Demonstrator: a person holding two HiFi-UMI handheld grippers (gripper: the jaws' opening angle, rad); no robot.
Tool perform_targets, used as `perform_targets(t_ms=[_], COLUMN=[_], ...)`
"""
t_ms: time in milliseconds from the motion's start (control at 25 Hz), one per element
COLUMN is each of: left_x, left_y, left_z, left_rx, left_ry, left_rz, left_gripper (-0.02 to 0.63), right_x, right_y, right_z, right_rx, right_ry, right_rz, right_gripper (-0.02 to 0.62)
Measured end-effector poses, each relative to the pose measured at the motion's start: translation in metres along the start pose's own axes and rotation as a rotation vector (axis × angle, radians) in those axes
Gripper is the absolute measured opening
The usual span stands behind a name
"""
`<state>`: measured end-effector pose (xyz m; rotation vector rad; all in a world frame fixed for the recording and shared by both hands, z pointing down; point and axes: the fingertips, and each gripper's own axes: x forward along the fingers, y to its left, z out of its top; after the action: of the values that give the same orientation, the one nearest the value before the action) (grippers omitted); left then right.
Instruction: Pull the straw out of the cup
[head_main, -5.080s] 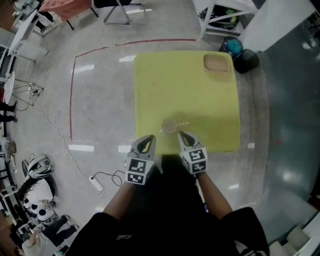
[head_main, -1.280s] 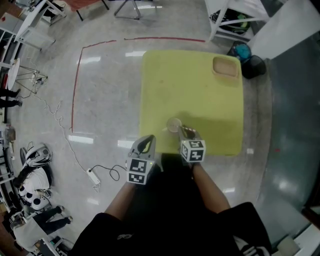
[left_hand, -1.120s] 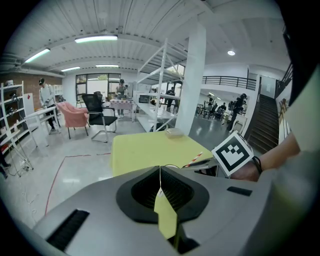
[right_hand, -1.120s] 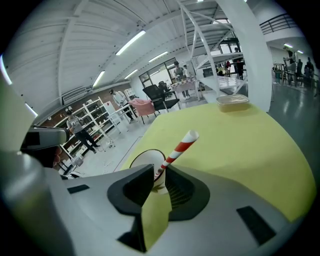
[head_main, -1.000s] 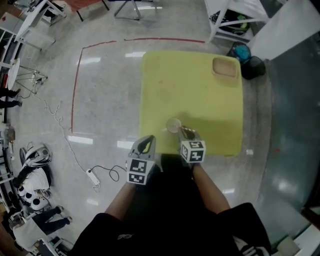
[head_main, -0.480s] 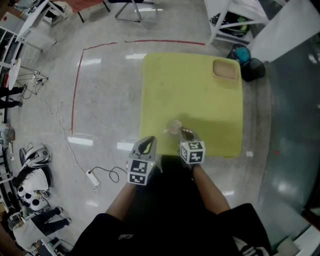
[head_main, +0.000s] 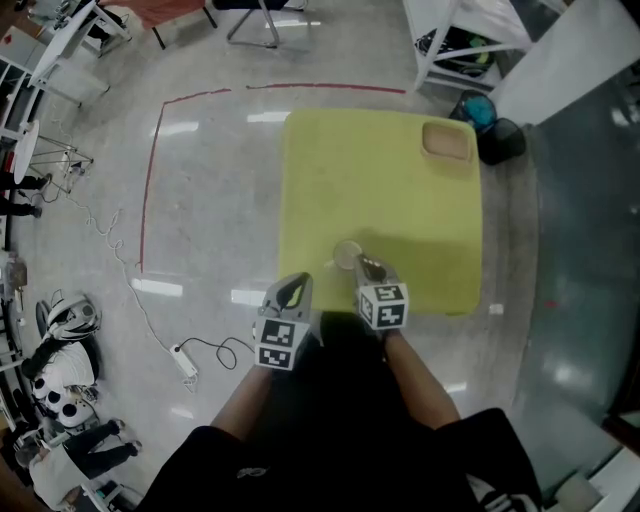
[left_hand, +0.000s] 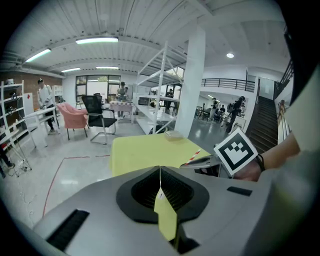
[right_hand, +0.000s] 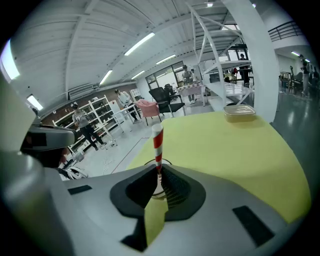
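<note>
Now the jaws of the right gripper (right_hand: 159, 172), just closed, pinch the striped straw (right_hand: 157, 142) still in the cup (head_main: 346, 255) on the table (head_main: 400, 190), the pull yet to come, while the left gripper (left_hand: 160, 172) has its jaws together, empty.

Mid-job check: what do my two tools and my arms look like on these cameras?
The left tool and the right tool both have light grey bodies, with black ribbed pads lining the jaws. Each carries a cube with black-and-white square markers: the left cube and the right cube. No cables show. The person wears a black short-sleeved top and a dark band on the right wrist.
</note>
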<state>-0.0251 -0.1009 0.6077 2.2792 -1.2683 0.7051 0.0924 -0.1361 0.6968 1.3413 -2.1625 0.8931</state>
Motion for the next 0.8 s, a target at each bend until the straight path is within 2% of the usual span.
perform_targets(t_ms=[360,800], left_x=[-0.003,-0.023], left_y=[0.0,0.011], left_z=[-0.003,0.004], left_rx=[0.002,-0.02], left_ry=[-0.022,-0.067], left_rz=[-0.039,-0.083], left_gripper=[0.044,0.044], right_x=[-0.014,-0.054], right_y=[0.017,0.046], right_z=[0.013,0.039], right_rx=[-0.061,-0.109], right_ry=[-0.011,-0.057], right_rz=[-0.027,-0.106], right_gripper=[0.038,0.038])
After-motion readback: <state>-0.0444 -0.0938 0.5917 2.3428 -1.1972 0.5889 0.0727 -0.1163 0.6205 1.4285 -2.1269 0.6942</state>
